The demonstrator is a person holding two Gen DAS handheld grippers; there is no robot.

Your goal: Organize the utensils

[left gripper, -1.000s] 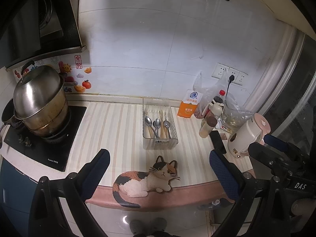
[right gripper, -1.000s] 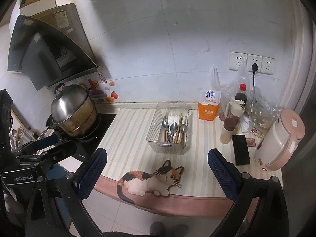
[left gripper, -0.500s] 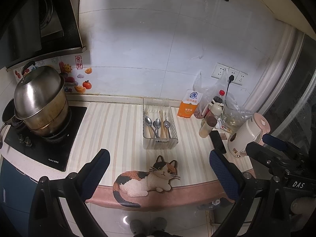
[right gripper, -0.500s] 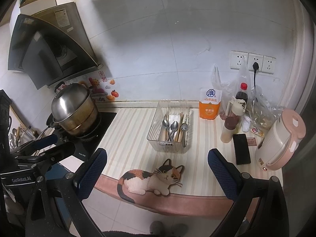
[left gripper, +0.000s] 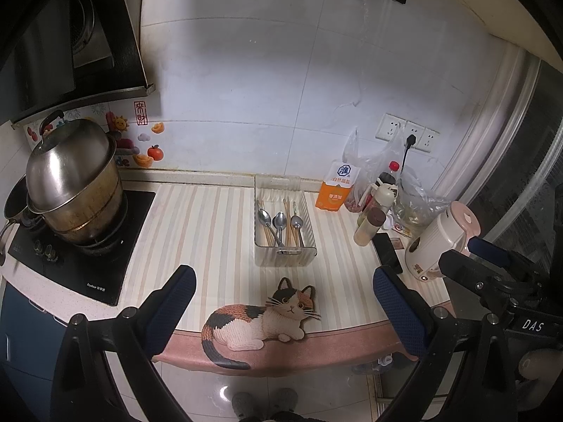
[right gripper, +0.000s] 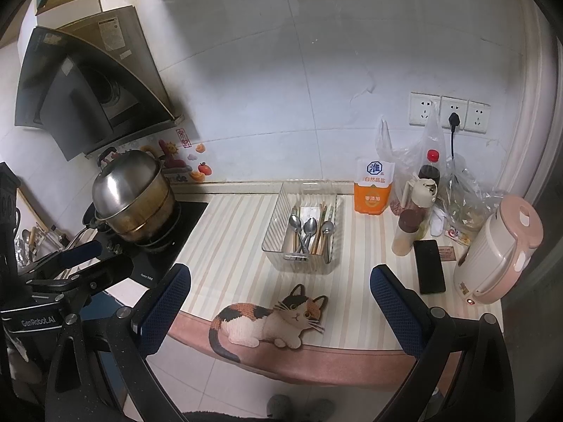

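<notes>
- Barely shifted since a second ago: both views drawn back slightly, worktop contents unmoved.
- Left gripper and right gripper held off the front edge, jaws spread wide, grasping nothing.
- Spoons and chopsticks lying together inside clear tray, handles toward the wall, bowls forward; fits sorting finished or pending.
- Cat mat draped over the front edge, below the tray.
</notes>
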